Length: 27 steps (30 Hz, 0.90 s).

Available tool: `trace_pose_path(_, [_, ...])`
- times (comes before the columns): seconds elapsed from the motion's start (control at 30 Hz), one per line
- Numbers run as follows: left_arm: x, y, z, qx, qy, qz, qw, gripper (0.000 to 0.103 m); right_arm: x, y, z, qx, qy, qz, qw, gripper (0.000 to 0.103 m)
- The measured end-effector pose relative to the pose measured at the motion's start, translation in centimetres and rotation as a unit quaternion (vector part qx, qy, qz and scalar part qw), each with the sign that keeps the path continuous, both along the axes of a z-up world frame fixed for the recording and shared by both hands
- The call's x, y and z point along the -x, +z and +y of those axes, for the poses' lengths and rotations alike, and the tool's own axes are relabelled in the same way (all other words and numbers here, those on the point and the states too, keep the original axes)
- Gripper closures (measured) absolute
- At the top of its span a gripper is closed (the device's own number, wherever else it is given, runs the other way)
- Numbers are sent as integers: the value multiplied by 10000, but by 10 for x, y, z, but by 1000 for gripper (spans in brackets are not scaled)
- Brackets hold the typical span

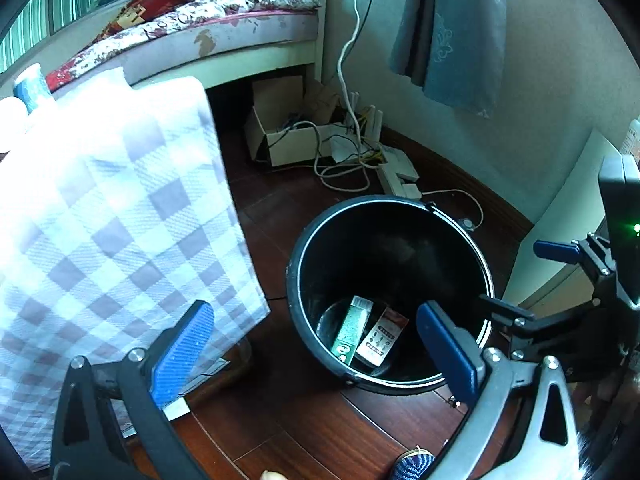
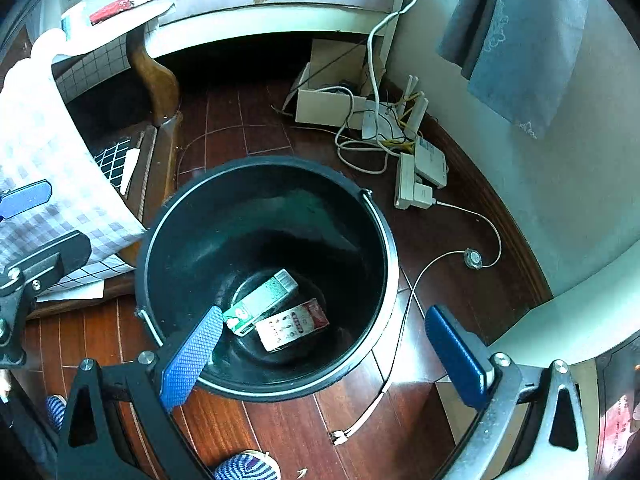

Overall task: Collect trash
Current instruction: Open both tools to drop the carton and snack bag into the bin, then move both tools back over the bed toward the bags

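Note:
A black trash bin (image 1: 296,264) (image 2: 192,240) stands on the wooden floor. At its bottom lie a green box (image 1: 352,330) (image 2: 262,300) and a red and white box (image 1: 382,336) (image 2: 292,324), side by side. Both grippers hang above the bin and point down into it. My left gripper (image 1: 314,312) is open, its blue pads wide apart with nothing between them. My right gripper (image 2: 325,314) is open too and holds nothing. Each gripper shows at the edge of the other's view, the right gripper (image 1: 512,274) on the right and the left gripper (image 2: 60,220) on the left.
A checked tablecloth (image 1: 120,220) (image 2: 36,152) hangs down close to the bin's left. Behind it are a bed (image 1: 224,28), a cardboard box (image 1: 288,136) with tangled cables and a power strip (image 2: 412,184). A thin cable (image 2: 400,320) runs past the bin. A white cabinet (image 1: 560,220) stands right.

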<state>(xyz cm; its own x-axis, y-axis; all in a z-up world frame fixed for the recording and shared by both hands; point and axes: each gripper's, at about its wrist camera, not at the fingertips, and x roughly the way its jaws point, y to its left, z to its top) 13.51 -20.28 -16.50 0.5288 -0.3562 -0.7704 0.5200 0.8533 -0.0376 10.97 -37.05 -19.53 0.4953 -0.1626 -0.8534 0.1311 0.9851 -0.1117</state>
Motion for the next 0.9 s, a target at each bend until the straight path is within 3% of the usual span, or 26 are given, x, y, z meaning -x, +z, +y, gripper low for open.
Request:
trace_pose_path(0.47, [20,27,37,80,450,-266,9986,1,16,42,33,-45,-92,-539,9985,1])
trace_pose_path(0.9, [32,82,107,329,1066,-883,9898,1,15,92,92,-134,198,-1356,9905,1])
